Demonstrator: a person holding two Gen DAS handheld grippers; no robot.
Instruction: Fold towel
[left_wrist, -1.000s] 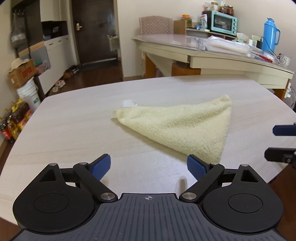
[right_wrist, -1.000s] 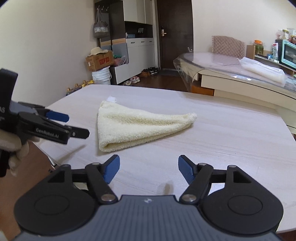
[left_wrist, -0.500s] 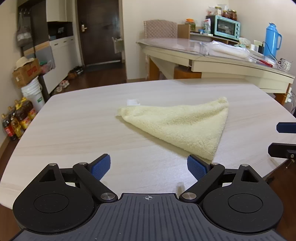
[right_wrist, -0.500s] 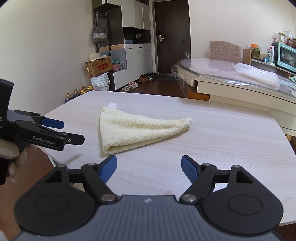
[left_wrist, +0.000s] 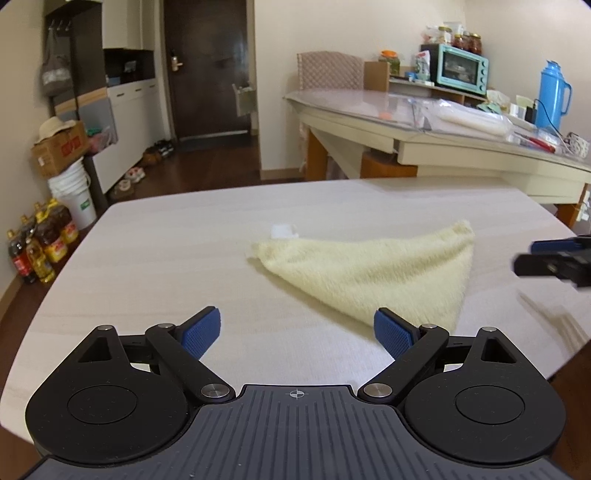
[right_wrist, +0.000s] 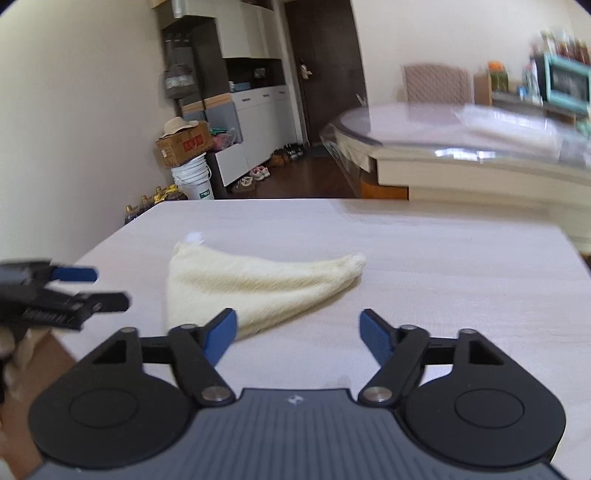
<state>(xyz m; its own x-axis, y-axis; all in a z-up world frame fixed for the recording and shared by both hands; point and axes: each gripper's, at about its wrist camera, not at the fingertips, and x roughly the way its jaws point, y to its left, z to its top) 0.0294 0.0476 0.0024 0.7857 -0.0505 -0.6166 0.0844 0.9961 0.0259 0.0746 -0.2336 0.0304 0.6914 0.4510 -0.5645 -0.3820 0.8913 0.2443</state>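
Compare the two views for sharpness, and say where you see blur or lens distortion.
Left wrist view: mostly sharp, the towel crisp, only the right gripper at the edge smeared. Right wrist view: softer overall, the left gripper and the glass-topped table streaked by motion. Both views: fisheye bends the table edges and darkens the corners.

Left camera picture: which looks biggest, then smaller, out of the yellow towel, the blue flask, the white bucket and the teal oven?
1. towel
2-4. oven, flask, bucket: similar in apparent size and farther away, so unranked.
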